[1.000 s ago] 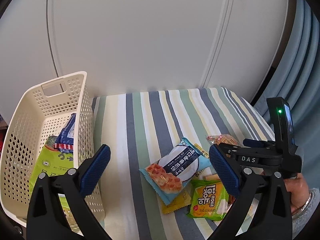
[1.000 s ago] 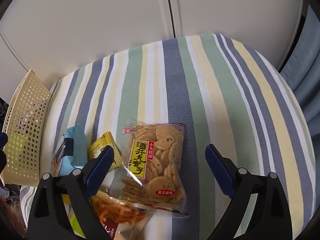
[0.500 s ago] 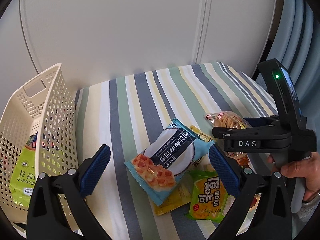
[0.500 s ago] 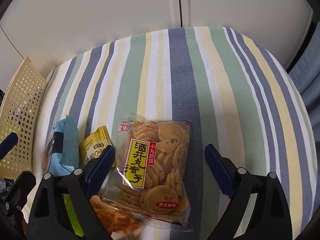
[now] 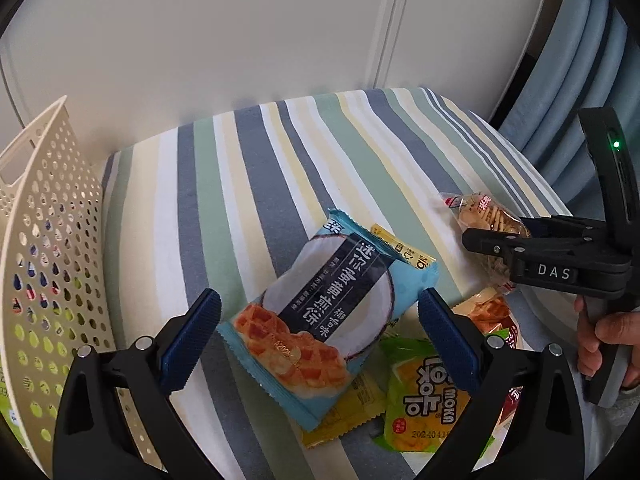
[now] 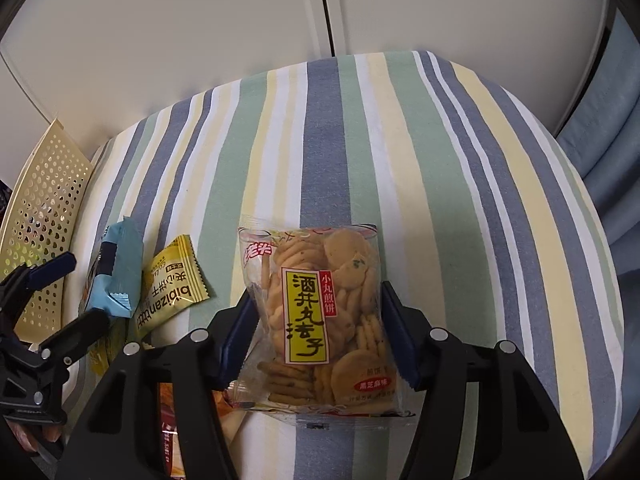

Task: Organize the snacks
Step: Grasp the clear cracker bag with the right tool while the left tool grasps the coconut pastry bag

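The right gripper (image 6: 320,334) is clenching its fingers against the two long edges of the cracker bag (image 6: 316,308), whose long axis is running straight ahead between them, away from the wrist, as it lies on the striped desk (image 6: 460,200). The left gripper (image 5: 320,336) is hanging released, fingers spread wide on either side of the blue waffle packet (image 5: 324,316), which is lying slantwise between and just beyond them, its long axis crossing the gap at an angle. Past that packet, small yellow sachets and a green packet (image 5: 424,400) are lying in a loose pile. The basket (image 5: 48,264) is standing off to the left of the left fingers, so the left hand is nearer it.
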`<control>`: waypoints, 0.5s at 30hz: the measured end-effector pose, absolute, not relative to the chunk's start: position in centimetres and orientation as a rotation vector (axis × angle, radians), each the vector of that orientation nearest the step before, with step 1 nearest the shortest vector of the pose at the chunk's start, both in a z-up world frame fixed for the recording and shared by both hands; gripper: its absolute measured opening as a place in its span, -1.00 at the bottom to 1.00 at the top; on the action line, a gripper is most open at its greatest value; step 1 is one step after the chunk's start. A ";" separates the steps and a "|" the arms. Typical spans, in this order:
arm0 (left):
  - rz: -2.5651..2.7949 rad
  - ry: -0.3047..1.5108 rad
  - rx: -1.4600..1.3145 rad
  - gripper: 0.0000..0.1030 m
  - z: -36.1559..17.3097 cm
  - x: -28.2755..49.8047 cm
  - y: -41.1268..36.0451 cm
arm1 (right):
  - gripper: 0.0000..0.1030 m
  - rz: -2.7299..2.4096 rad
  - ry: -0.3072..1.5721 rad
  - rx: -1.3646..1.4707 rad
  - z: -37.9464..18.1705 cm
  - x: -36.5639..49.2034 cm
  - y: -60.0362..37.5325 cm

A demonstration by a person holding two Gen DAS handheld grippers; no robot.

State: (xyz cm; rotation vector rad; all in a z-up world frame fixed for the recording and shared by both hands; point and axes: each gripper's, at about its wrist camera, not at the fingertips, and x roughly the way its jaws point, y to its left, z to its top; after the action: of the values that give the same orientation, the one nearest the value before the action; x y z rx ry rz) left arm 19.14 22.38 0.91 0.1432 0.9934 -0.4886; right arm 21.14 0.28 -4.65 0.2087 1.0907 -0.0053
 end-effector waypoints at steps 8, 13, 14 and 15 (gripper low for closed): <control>-0.515 1.073 0.143 0.94 -1.0 20.6 21.7 | 0.18 0.001 1.085 0.204 -4.8 20.9 0.1; -0.469 1.111 0.105 0.94 -2.1 22.1 21.2 | 0.21 -0.001 1.085 0.185 -4.9 20.7 0.2; -0.460 1.105 0.092 0.94 -2.1 22.2 21.2 | 0.22 -0.002 1.085 0.179 -4.9 20.6 0.3; -0.456 1.102 0.079 0.94 -2.1 22.1 21.3 | 0.22 -0.003 1.085 0.177 -4.9 20.6 0.4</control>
State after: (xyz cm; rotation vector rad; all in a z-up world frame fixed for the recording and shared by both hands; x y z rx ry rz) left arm 22.15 21.28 -2.11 0.0795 1.1016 -0.4565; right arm 20.57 0.39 -4.86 0.1765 1.0852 -0.0026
